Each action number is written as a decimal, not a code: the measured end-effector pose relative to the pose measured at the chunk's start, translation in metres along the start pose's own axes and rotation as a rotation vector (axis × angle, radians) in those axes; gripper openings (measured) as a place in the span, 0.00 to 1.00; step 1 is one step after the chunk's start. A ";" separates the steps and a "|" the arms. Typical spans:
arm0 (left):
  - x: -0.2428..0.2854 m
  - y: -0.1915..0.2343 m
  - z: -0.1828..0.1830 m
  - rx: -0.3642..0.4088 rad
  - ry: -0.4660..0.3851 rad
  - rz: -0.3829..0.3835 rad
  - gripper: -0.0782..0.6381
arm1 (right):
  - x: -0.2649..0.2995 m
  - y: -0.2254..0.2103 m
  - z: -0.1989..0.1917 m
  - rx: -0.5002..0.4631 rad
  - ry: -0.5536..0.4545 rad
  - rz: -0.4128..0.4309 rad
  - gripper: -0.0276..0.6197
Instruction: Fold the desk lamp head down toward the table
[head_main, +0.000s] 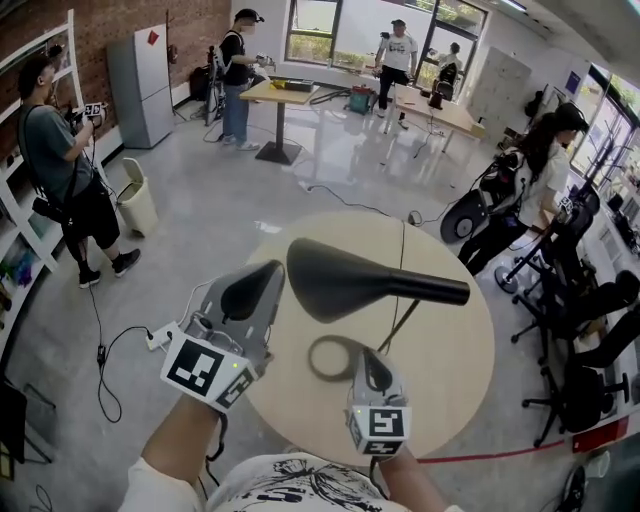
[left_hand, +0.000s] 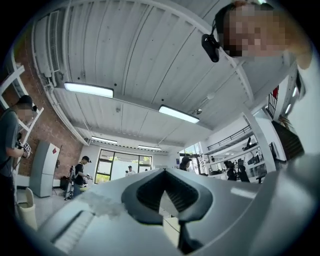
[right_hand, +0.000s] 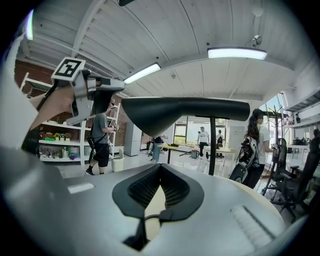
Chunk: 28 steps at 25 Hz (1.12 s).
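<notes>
A black desk lamp stands on the round wooden table (head_main: 450, 370). Its wide head (head_main: 335, 278) is held level above the table, and its thin stem (head_main: 400, 322) slants down to a ring-shaped base (head_main: 333, 358). My left gripper (head_main: 262, 275) is raised just left of the head, shut and holding nothing, pointing up at the ceiling. My right gripper (head_main: 372, 362) sits low beside the ring base, shut. In the right gripper view the lamp head (right_hand: 175, 112) and stem (right_hand: 212, 145) rise above the right gripper (right_hand: 160, 167). The left gripper view shows only its own gripper (left_hand: 165, 172) and the ceiling.
Several people stand around the room. Office chairs (head_main: 585, 330) crowd the right side. A white bin (head_main: 137, 197) and a power strip with cable (head_main: 150, 338) lie on the floor at left. A wooden desk (head_main: 278, 95) stands at the back.
</notes>
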<state>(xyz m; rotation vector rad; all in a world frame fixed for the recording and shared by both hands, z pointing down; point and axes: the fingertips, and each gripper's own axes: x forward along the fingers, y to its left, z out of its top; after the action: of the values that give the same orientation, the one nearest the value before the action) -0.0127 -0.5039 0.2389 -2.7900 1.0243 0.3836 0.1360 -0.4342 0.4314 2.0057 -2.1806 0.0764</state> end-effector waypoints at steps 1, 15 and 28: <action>0.004 0.003 0.003 -0.012 0.001 -0.012 0.11 | 0.001 0.002 -0.002 -0.002 0.007 -0.002 0.06; 0.016 0.001 -0.036 -0.074 0.090 -0.081 0.11 | 0.003 0.001 -0.021 -0.020 0.053 -0.055 0.05; 0.002 -0.008 -0.109 -0.190 0.226 -0.059 0.11 | 0.000 -0.011 -0.036 0.005 0.084 -0.087 0.06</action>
<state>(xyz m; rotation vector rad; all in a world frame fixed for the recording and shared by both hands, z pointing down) 0.0149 -0.5231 0.3432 -3.0829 0.9933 0.1678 0.1503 -0.4294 0.4661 2.0580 -2.0422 0.1514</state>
